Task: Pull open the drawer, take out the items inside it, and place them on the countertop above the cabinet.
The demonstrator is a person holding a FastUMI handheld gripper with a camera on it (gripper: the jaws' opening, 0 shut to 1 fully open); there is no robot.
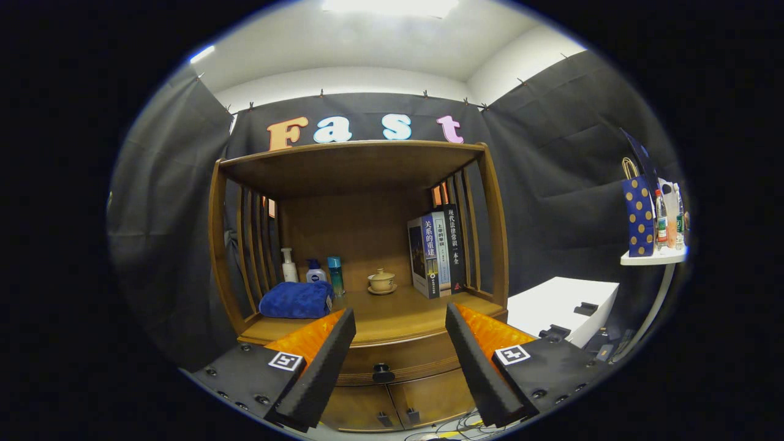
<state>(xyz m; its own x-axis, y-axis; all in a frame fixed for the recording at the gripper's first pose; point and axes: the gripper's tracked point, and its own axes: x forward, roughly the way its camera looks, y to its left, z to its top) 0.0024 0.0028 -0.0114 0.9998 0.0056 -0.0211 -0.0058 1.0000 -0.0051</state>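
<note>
Gripper view: claw [400, 321] fingers spread apart, empty, with the closed drawer's knob [383, 372] between them.

Gripper [401, 361], seen at bottom of frame: two fingers [321, 361], wedge-shaped w/ textured, foam-like inner faces, tapering toward tips. Fingers stand apart w/ a wide gap, nothing between them. Each sits on a flat dark plate w/ round screws along outer edge, approx. four per side visible. One small square black-and-white marker [286, 361] per plate, near finger base. Glossy faceted shell section behind each finger, lower left & lower right.
</note>
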